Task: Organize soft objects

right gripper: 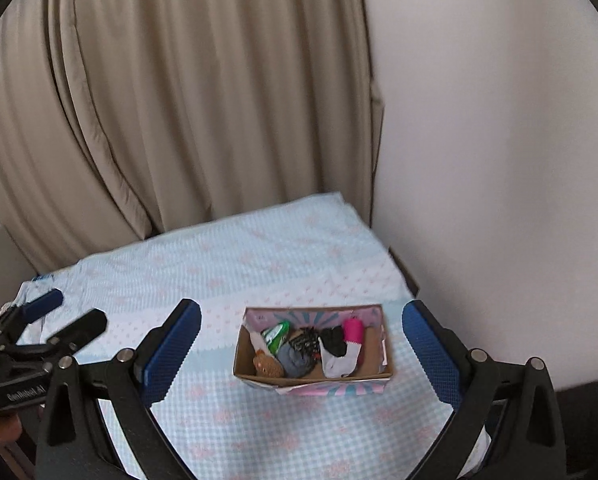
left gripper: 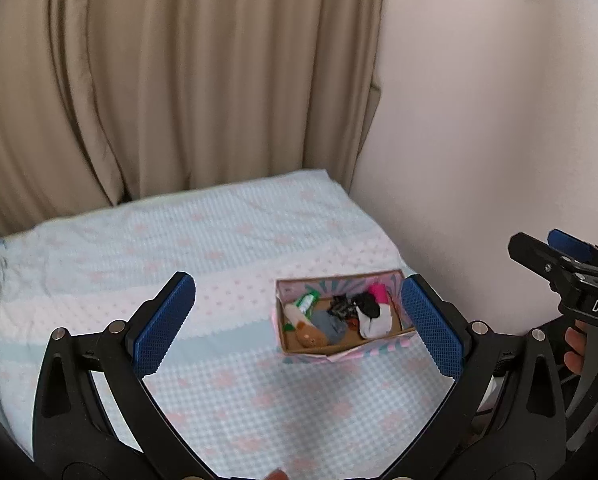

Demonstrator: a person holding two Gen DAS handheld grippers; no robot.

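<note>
Cardboard box (right gripper: 314, 376): set on bed (left gripper: 227, 240), ahead of both tongs, untouched.
Contents: soft toys and socks (right gripper: 341, 354) heaped inside.
Surroundings: curtain (left gripper: 179, 80), wall behind.
Left tongs (left gripper: 299, 320): spread apart, empty.
Right tongs (right gripper: 301, 350): spread apart, empty.

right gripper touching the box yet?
Apart. Right wrist view: the right gripper is open and raised above the bed, its fingers clear of the box.
</note>
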